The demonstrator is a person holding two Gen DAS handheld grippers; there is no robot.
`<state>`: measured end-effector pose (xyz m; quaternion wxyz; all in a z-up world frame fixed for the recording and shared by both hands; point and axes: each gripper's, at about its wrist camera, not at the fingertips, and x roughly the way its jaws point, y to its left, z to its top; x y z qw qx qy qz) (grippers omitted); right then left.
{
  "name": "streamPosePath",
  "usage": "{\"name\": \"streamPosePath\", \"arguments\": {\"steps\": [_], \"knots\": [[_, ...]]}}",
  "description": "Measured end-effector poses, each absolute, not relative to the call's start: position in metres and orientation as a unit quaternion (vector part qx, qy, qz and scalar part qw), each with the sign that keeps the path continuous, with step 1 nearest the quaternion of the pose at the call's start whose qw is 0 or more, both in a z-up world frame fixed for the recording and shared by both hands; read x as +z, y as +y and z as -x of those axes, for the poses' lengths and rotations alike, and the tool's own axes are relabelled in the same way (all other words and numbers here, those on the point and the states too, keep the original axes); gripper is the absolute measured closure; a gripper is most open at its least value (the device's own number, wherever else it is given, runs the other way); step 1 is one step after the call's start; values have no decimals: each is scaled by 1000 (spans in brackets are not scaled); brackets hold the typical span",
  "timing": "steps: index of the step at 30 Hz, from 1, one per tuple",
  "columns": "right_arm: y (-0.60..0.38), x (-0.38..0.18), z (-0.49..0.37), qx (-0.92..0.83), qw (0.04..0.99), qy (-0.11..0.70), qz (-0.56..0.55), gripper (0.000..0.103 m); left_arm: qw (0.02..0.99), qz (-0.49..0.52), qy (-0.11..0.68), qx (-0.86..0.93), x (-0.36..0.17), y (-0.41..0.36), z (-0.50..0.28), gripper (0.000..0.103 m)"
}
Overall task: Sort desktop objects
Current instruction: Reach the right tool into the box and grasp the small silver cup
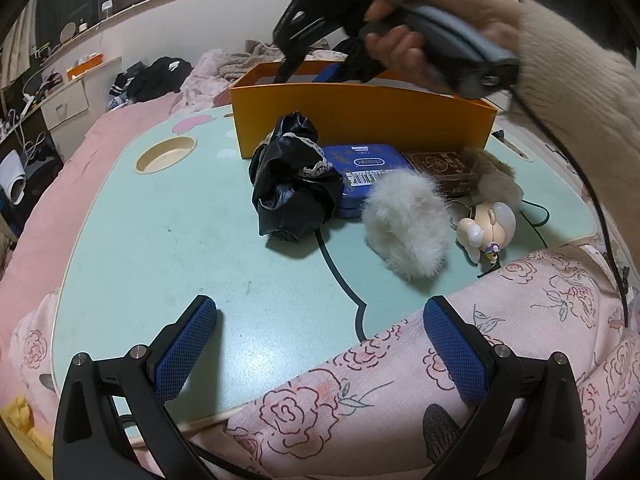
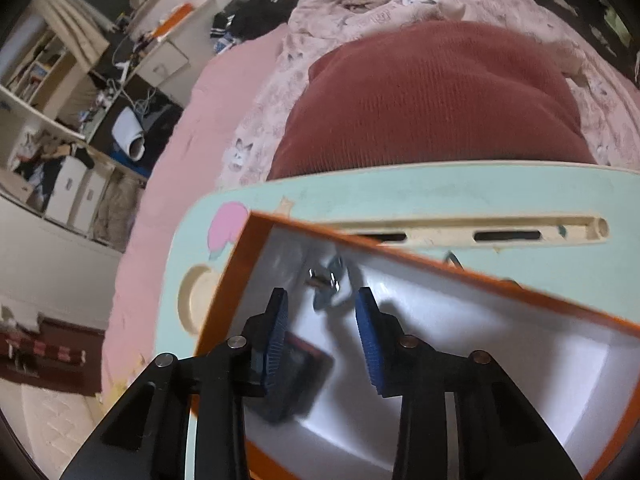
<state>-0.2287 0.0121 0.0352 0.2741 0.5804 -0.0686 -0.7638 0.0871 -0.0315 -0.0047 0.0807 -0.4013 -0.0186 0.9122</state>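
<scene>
Orange box [image 1: 360, 120] stands at the far side of the mint lap table [image 1: 160, 240]; white inside. It is the sorting bin by the look of it. Already in it: a small metal clip thing [image 2: 326, 282] and a dark flat packet [image 2: 298, 368], both blurred, identity uncertain.

Right gripper [image 2: 322, 312] hangs over the box, pointed down into it. Jaws partly open, pads well apart, nothing pressed between them; the metal piece lies beyond the tips on the box floor.

Waiting on the table, in front of the box:
- black crumpled bag with lace trim [image 1: 292, 188]. Soft, light, slick surface; likely to slide. Pinch a thick fold near the top.
- blue tin [image 1: 360, 172], flat, partly under the bag and the white fur puff [image 1: 408, 228]. Rigid, smooth; needs an edge grip across its short side once uncovered.
- White fur puff: very light, squashy; close deep into the middle, not the hair.
- brown box [image 1: 444, 172] behind it, stiff card, take by the sides.
- tan fur piece [image 1: 496, 180] beside that.
- small figure on a cord [image 1: 486, 226]. Hard, possibly fragile; the head is the easiest hold.

Left gripper [image 1: 320, 344] hovers low at the near edge of the table, jaws wide, empty. Rose-print fabric [image 1: 440, 380] lies under its right finger.
</scene>
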Motion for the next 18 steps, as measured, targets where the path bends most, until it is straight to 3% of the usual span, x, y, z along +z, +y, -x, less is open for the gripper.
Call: {"name": "streamPosePath", "arguments": {"steps": [9,18], "knots": [[-11,20,233,-763,259,-15,-592,74,83,397,-21,914,-4,-31,-87,0],[52,68,174,-811,329,-100,-472,74,84,396,-21,914,-3,-32,-88,0]]}}
